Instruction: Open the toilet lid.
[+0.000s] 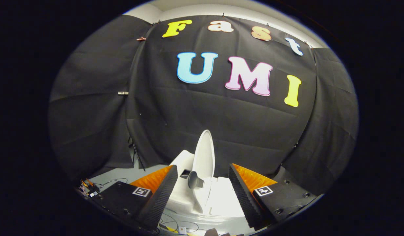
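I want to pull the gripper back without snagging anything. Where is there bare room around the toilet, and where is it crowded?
The gripper is open, its jaws apart either side of the toilet, touching nothing. The raised lid stands upright beyond them. Bare floor lies between the toilet and the cloth wall. It is crowded below the jaws, where cables run.

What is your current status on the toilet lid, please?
Tongs open, empty. Toilet lid raised upright, just ahead between the fingers, untouched. Nothing in the way.
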Tool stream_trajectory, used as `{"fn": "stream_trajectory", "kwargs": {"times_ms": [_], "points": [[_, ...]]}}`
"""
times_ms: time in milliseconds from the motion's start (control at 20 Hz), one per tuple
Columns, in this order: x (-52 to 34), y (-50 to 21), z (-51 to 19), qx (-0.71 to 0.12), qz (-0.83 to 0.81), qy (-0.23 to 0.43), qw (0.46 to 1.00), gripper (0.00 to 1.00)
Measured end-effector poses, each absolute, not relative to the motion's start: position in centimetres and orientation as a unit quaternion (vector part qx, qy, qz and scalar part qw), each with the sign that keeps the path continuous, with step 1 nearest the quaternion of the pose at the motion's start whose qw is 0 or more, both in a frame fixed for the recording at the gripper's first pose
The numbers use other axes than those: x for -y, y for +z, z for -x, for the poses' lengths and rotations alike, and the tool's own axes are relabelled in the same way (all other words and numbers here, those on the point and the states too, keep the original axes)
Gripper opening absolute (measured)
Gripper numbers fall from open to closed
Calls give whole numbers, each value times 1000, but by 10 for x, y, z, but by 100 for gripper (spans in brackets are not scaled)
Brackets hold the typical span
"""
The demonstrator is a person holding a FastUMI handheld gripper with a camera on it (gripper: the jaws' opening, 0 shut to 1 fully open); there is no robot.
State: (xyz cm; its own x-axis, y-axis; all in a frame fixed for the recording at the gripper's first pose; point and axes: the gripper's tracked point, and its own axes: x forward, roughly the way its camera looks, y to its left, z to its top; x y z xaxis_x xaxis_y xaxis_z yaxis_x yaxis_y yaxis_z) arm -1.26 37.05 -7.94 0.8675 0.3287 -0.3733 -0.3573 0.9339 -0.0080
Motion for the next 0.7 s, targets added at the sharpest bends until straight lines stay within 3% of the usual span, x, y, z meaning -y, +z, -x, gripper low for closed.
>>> {"fn": "stream_trajectory", "kwargs": {"times_ms": [700], "points": [[-242, 67, 28, -51, -23, 154, 986, 98]]}}
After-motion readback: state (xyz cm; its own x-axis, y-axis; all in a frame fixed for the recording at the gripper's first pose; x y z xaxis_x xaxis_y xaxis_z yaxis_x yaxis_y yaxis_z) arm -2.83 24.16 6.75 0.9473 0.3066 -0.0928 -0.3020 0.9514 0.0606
